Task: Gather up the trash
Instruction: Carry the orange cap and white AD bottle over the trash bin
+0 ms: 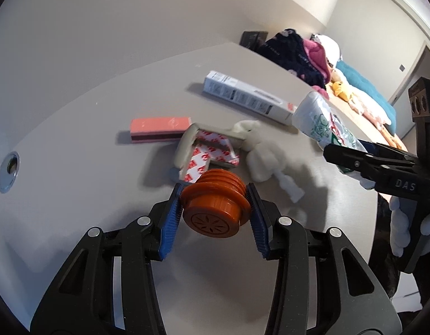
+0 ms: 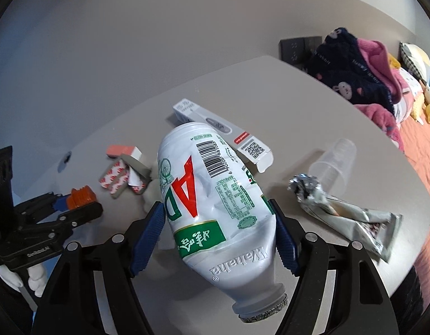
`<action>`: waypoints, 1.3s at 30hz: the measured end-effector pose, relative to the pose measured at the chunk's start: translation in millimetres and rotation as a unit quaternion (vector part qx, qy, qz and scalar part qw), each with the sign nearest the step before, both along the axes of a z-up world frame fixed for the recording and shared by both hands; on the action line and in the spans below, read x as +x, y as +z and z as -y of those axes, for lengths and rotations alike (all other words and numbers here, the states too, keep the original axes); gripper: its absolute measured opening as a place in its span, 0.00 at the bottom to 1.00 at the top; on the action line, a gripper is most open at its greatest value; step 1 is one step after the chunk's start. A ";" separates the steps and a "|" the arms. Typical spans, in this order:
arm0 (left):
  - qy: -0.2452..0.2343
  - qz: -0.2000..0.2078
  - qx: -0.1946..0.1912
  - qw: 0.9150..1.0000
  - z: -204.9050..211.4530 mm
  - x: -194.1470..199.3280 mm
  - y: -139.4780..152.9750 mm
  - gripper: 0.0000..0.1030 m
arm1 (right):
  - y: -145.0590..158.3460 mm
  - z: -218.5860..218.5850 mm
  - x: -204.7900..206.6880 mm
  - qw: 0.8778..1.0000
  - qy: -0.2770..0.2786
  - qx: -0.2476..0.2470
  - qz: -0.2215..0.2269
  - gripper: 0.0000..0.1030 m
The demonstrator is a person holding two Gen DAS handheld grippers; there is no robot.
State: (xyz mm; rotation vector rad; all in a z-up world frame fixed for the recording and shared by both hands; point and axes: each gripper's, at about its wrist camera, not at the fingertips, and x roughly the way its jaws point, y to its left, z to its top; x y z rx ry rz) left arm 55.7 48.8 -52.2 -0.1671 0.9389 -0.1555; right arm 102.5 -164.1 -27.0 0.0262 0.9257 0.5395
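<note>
Two grippers are at work over the grey table (image 1: 75,139), and we have something clamped in each. Our left gripper (image 1: 215,199) has its blue pads (image 1: 168,223) closed partway on an orange ribbed plug (image 1: 215,206), pinching it by its sides with the flat patterned face turned toward the camera. Our right gripper (image 2: 219,220) is spread wider, its pads (image 2: 146,240) pressed on the waist of a white plastic bottle (image 2: 212,203); the bottle is dented and lies tilted, with its open neck at about 5 o'clock in the right wrist view and its base pointing away toward 12.

From the left wrist view, the same bottle (image 1: 323,122) shows at 2 o'clock, held in the right gripper (image 1: 363,159), which a white-gloved hand (image 1: 402,223) carries. Loose trash lies on the table beyond the plug: red-and-white adhesive pads (image 1: 208,156) at 12 o'clock, a pink eraser block (image 1: 159,129) at 11, crumpled white tissue (image 1: 259,156) at 1, and a long white carton (image 1: 247,97) farther back.

From the right wrist view, a crumpled silver wrapper (image 2: 346,212) lies at 3 o'clock, touching a clear plastic cup (image 2: 333,164) tipped on its side just behind it. Dark and pink clothing (image 2: 354,72) is heaped at the far edge near 1 o'clock.
</note>
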 end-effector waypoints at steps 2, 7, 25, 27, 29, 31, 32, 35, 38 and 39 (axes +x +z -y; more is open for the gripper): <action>-0.007 0.006 -0.003 1.000 5.0 -2.2 5.2 0.43 | 7.5 6.3 -6.6 1.000 -0.006 0.008 0.004 0.72; -0.029 0.018 -0.006 0.999 22.0 -6.2 16.2 0.43 | 24.2 27.6 -25.6 0.999 -0.026 0.026 0.016 0.72; -0.142 0.054 -0.011 0.988 119.1 -25.5 45.9 0.43 | 49.5 127.2 -97.0 0.989 -0.126 0.061 0.042 0.72; -0.153 0.057 -0.010 0.986 128.7 -26.6 48.5 0.43 | 51.2 138.0 -103.0 0.988 -0.136 0.063 0.045 0.72; -0.165 0.060 -0.011 0.984 140.2 -27.5 51.9 0.43 | 52.9 148.7 -108.9 0.986 -0.145 0.065 0.049 0.72; -0.178 0.064 -0.010 0.982 151.6 -29.1 54.5 0.43 | 55.0 160.9 -115.7 0.984 -0.156 0.068 0.053 0.72; -0.185 0.065 -0.010 0.980 158.0 -30.2 56.0 0.43 | 55.6 165.5 -117.7 0.983 -0.160 0.069 0.055 0.72; -0.204 0.069 -0.010 0.976 175.1 -30.4 59.2 0.43 | 57.3 181.8 -127.6 0.980 -0.177 0.073 0.061 0.72; -0.222 0.072 -0.013 0.972 189.6 -32.9 61.6 0.43 | 58.3 197.1 -137.5 0.976 -0.193 0.075 0.065 0.72; -0.227 0.072 -0.013 0.971 194.4 -33.4 62.2 0.43 | 58.7 203.2 -141.4 0.975 -0.199 0.075 0.066 0.72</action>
